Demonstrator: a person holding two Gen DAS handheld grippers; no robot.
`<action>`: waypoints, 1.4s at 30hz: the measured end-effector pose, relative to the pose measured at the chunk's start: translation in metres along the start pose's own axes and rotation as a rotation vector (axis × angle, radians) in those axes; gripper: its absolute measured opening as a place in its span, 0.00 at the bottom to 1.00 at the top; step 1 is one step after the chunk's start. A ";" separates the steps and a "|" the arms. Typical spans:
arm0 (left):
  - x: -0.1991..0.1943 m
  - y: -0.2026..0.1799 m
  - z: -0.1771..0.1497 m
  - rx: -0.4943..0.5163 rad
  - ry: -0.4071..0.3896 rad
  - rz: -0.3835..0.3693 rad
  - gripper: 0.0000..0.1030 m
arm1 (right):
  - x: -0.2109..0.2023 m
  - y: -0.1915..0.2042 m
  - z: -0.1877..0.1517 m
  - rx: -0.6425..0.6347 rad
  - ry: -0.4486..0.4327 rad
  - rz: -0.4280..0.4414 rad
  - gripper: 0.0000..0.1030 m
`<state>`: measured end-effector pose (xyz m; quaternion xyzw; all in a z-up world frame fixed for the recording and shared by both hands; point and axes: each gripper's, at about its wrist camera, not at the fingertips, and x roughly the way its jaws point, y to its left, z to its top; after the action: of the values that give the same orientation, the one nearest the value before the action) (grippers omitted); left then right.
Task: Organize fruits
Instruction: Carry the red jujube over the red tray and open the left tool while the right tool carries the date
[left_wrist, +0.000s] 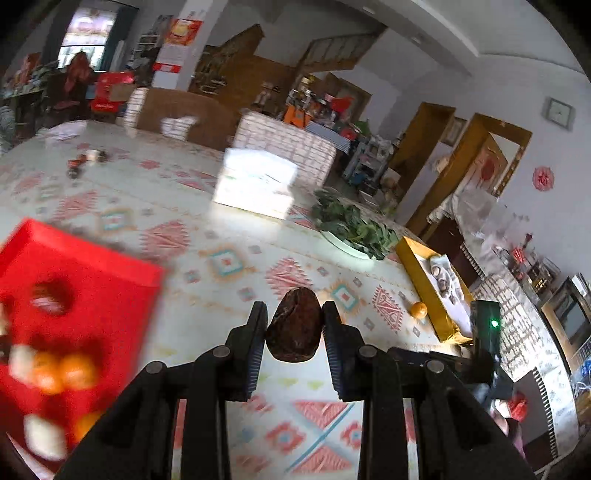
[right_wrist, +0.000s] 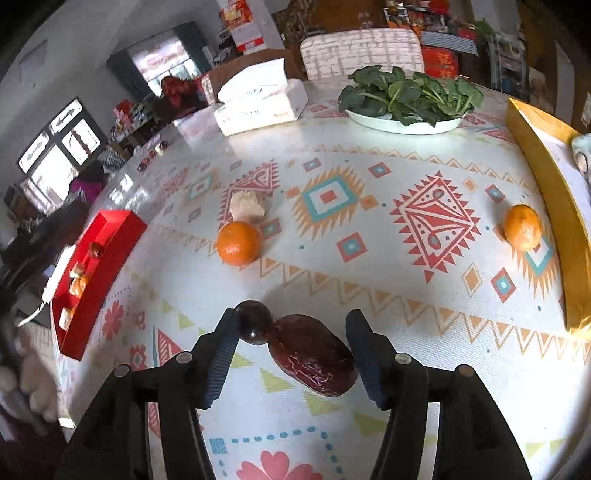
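My left gripper (left_wrist: 294, 314) is clamped on a dark wrinkled date (left_wrist: 293, 325), lifted clear of the patterned tablecloth (left_wrist: 229, 221). My right gripper (right_wrist: 291, 325) stands with fingers apart, a second red date (right_wrist: 314, 360) lying on the cloth between them and a small dark round fruit (right_wrist: 254, 326) touching the left finger. Beyond, at eleven o'clock in the right wrist view, an orange (right_wrist: 239, 243) rests against a pale lump (right_wrist: 246, 206); at two o'clock another orange (right_wrist: 522, 227) sits beside the yellow tray (right_wrist: 543, 166). At nine o'clock the red box (right_wrist: 99, 266) holds fruit. Farthest: tissue box (right_wrist: 258, 103) and plate of greens (right_wrist: 406, 125).
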<state>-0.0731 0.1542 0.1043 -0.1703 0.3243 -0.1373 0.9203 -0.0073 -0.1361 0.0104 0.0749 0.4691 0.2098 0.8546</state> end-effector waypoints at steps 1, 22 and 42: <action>-0.018 0.008 0.000 -0.005 -0.019 0.014 0.29 | 0.000 -0.003 0.000 0.006 -0.005 0.020 0.63; -0.107 0.168 -0.036 -0.220 -0.068 0.278 0.29 | -0.007 0.027 -0.023 -0.062 0.007 -0.267 0.31; -0.067 0.195 -0.030 -0.184 0.022 0.351 0.29 | -0.049 0.084 -0.013 -0.091 -0.077 -0.236 0.25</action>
<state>-0.1151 0.3480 0.0404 -0.1930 0.3700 0.0537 0.9072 -0.0654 -0.0820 0.0680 -0.0119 0.4316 0.1257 0.8932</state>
